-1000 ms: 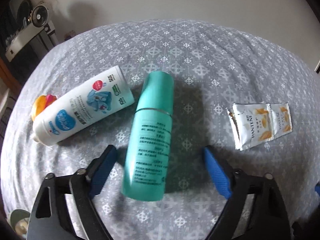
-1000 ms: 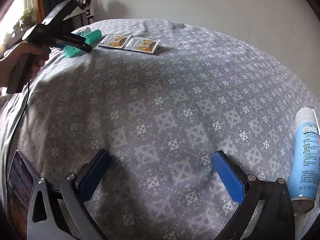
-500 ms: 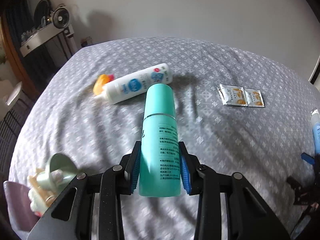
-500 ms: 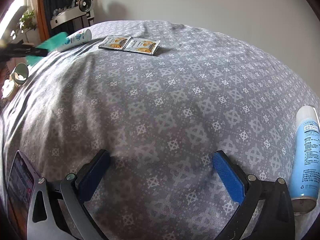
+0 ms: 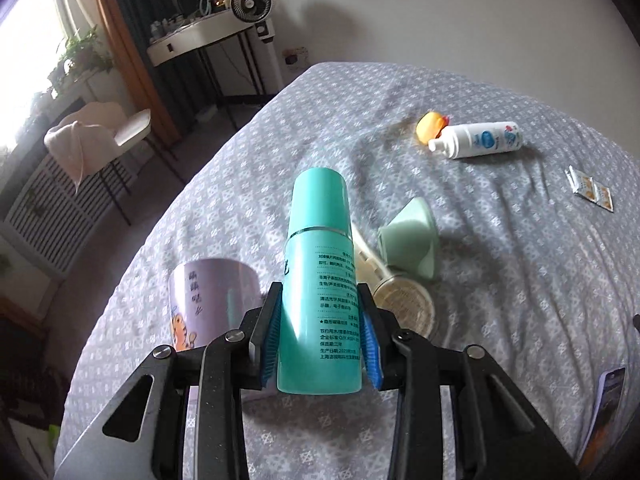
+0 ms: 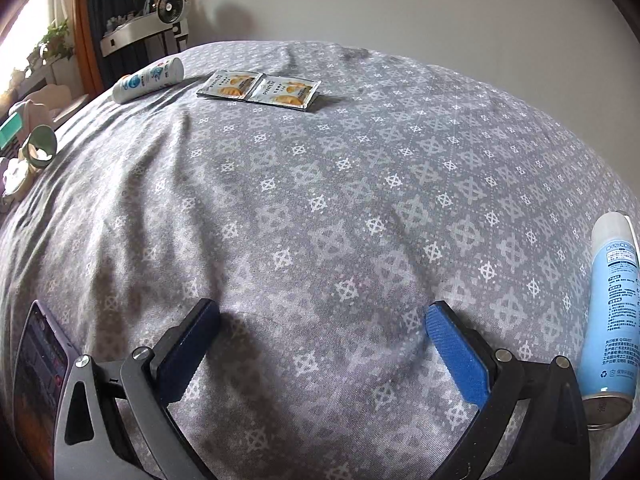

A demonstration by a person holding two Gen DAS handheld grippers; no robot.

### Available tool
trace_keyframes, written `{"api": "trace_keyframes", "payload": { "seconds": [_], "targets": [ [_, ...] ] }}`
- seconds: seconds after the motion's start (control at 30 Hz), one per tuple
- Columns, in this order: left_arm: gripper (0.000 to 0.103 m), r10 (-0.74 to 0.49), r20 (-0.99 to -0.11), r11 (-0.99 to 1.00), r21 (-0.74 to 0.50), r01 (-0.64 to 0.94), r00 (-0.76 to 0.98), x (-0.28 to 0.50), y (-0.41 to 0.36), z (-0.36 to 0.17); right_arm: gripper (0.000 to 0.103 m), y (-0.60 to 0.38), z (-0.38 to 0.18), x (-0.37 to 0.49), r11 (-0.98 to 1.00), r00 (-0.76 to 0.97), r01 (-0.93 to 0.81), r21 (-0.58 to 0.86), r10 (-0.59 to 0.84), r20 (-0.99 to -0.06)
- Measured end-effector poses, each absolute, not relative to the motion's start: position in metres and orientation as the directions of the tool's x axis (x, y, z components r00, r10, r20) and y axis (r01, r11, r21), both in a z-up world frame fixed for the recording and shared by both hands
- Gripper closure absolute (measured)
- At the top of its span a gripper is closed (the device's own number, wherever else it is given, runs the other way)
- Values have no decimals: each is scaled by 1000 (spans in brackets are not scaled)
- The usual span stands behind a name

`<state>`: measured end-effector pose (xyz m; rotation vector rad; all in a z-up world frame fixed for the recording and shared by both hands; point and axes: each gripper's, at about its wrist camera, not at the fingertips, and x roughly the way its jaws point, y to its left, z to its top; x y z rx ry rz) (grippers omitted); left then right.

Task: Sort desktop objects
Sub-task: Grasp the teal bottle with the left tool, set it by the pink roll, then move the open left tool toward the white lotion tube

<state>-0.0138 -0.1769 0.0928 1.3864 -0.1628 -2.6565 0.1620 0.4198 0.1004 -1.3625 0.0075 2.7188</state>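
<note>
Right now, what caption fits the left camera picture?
Left gripper clamps a teal bottle above the grey cloth.

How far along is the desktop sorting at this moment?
Early to midway, by the look of it. In hand: the left tool is shut on the teal bottle, held above a purple cup and green cup cluster. Left: the white bottle, shampoo sachets and blue spray can lie apart on the cloth. The right tool is open, holding nothing.
</note>
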Motion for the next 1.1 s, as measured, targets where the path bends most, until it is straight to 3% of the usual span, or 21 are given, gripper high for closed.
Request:
{"api": "trace_keyframes", "payload": {
  "seconds": [0.17, 0.2, 0.27, 0.33, 0.43, 0.5, 0.63, 0.93, 1.03, 1.1],
  "targets": [
    [66, -259, -826, -966, 220, 135, -501, -12, -183, 77, 0, 420, 101, 161, -995, -595, -92, -39, 86, -799],
    [62, -285, -814, -958, 248, 142, -505, -11, -181, 81, 0, 420, 101, 161, -995, -595, -92, -39, 86, -799],
    [20, -338, -768, -940, 303, 156, -544, -7, -177, 98, 0, 420, 101, 161, -995, -596, -91, -37, 85, -799],
    [17, -355, -695, -931, 325, 167, -625, 4, -172, 125, 0, 420, 101, 162, -995, -596, -91, -36, 84, -798],
    [15, -248, -666, -957, 281, 71, -704, 8, -153, 159, 0, 419, 102, 161, -995, -597, -91, -36, 83, -798],
    [1, -163, -664, -965, 260, -21, -729, 1, -132, 171, 0, 419, 101, 161, -995, -597, -91, -36, 84, -798],
    [0, -47, -674, -947, 266, -183, -737, -32, -78, 166, 0, 419, 101, 161, -995, -597, -91, -36, 84, -798],
    [0, 31, -743, -769, 410, -491, -669, -132, 26, 114, 0, 419, 101, 161, -995, -598, -91, -36, 83, -797],
    [0, 65, -799, -761, 348, -547, -598, -172, 39, 95, 0, 420, 100, 161, -995, -598, -91, -34, 82, -798],
    [1, 151, -876, -795, 167, -583, -457, -198, 40, 78, 0, 420, 100, 161, -995, -599, -91, -34, 82, -797]
  ]
}}
